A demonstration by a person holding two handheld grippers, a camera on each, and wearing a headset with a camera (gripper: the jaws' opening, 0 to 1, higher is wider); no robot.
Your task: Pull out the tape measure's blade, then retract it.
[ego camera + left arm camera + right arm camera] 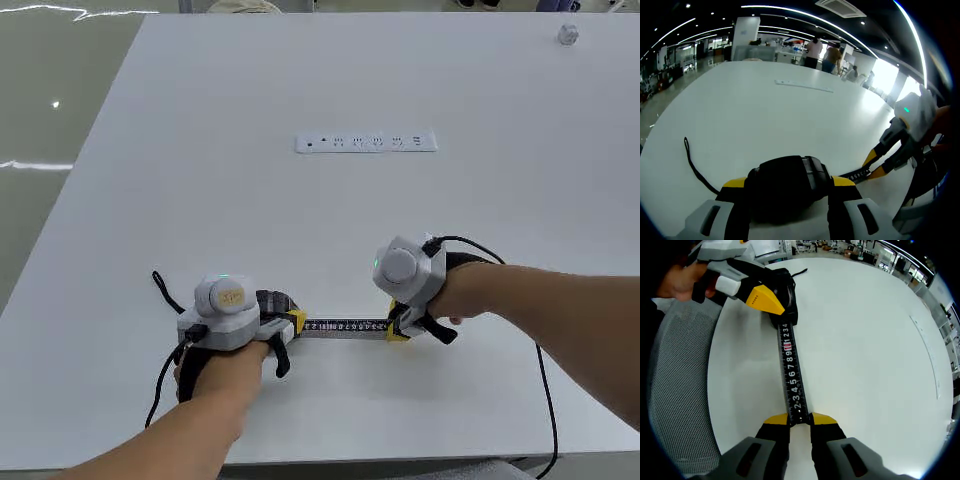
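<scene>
Resting on the white table (pixel 300 80), left claw (pixel 789 183) clamps the case (pixel 785 192), right claw (pixel 800 419) pinches the blade (pixel 790 370).

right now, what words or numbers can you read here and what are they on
"2 3 4 5 6 7 8 9": black digits on the blade, counting from the right gripper toward the case.
Red-boxed figure after the 9, and digits beyond it: too small to be sure.
Power strip markings: too small to read.
</scene>
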